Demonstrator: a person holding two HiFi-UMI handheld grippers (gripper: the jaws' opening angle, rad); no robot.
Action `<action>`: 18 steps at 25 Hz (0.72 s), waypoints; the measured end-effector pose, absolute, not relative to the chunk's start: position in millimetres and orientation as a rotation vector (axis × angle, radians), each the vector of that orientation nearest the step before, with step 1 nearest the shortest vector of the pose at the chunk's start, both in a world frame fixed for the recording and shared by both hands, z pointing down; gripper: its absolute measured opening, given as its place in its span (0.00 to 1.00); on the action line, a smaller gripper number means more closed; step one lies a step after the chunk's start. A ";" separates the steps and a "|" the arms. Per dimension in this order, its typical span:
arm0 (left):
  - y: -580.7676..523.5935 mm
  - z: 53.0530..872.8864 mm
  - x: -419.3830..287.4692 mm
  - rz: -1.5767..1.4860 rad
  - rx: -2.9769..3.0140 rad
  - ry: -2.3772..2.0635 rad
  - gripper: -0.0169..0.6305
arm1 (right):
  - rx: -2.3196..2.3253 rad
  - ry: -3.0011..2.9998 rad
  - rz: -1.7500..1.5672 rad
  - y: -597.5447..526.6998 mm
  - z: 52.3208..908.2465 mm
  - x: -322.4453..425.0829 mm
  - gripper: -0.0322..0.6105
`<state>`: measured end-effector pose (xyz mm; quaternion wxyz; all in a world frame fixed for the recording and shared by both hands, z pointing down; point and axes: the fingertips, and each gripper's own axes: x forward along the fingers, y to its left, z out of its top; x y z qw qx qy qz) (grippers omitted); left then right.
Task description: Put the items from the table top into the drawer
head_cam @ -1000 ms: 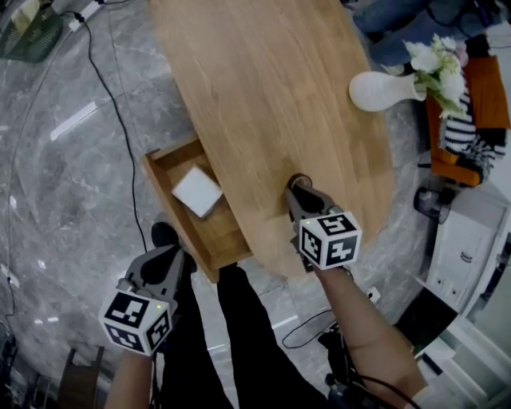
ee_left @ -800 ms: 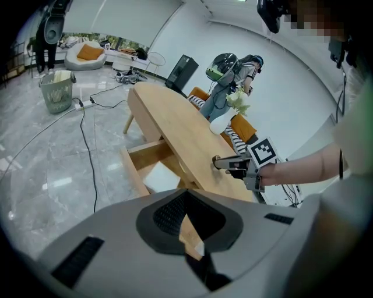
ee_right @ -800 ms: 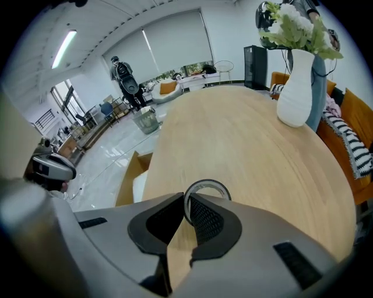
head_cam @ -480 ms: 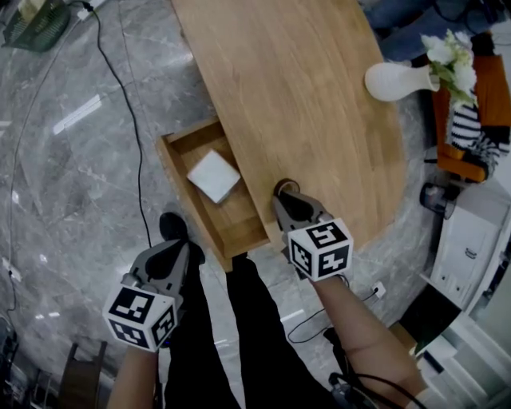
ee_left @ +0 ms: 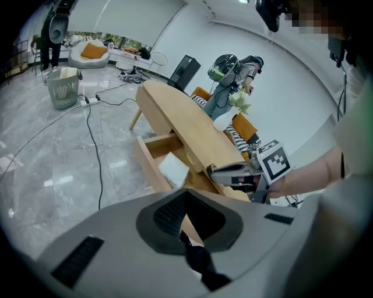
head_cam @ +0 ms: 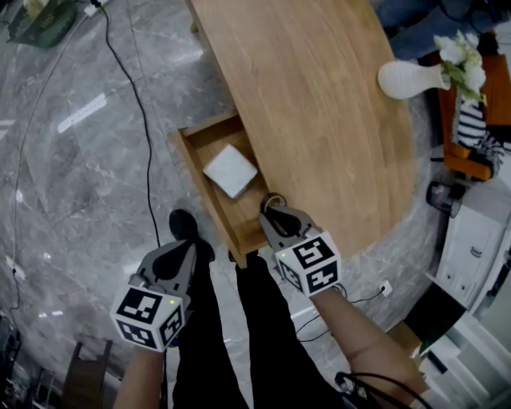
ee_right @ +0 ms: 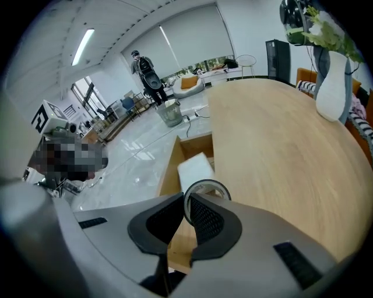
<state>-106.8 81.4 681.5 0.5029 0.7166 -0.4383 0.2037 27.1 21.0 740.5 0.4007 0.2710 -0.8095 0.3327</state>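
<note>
**Ring held at the counter's edge, beside the open drawer**

A long wooden counter (head_cam: 319,96) with rounded ends stands on a polished grey marble floor (head_cam: 72,160). A black cable (head_cam: 132,88) trails across the floor. A white vase (head_cam: 411,78) of pale flowers (head_cam: 459,64) stands upright near the counter's far side, and the rest of the top is bare wood. The room is a bright, open office with large windows and a green basket (head_cam: 36,24) by the far end.

The drawer (head_cam: 192,144) is pulled out from the counter's long side. A white box (head_cam: 230,170) lies flat in it.

The right hand-held gripper (head_cam: 271,209) is clamped narrowly on a small ring (head_cam: 273,200). It holds the ring in the air at the counter's edge, over the near part of the drawer and just short of the box. The left hand-held gripper (head_cam: 188,246) hangs over the floor beside the person's dark trousers, with its jaw tips together and nothing between them.

The counter hides the drawer's inner side. The pads cover the ring's lower half, and what it is made of is hard to tell.
</note>
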 end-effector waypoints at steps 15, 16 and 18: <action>99.6 695.8 -128.6 0.449 1.705 -1.107 0.03 | 0.586 -1.950 0.884 62.8 796.9 1.7 0.14; 100.8 696.5 -129.4 0.447 1.701 -1.109 0.03 | 0.586 -1.932 0.892 65.0 800.6 2.0 0.14; 102.0 697.4 -129.4 0.438 1.695 -1.116 0.03 | 0.584 -1.907 0.899 67.7 807.6 1.3 0.14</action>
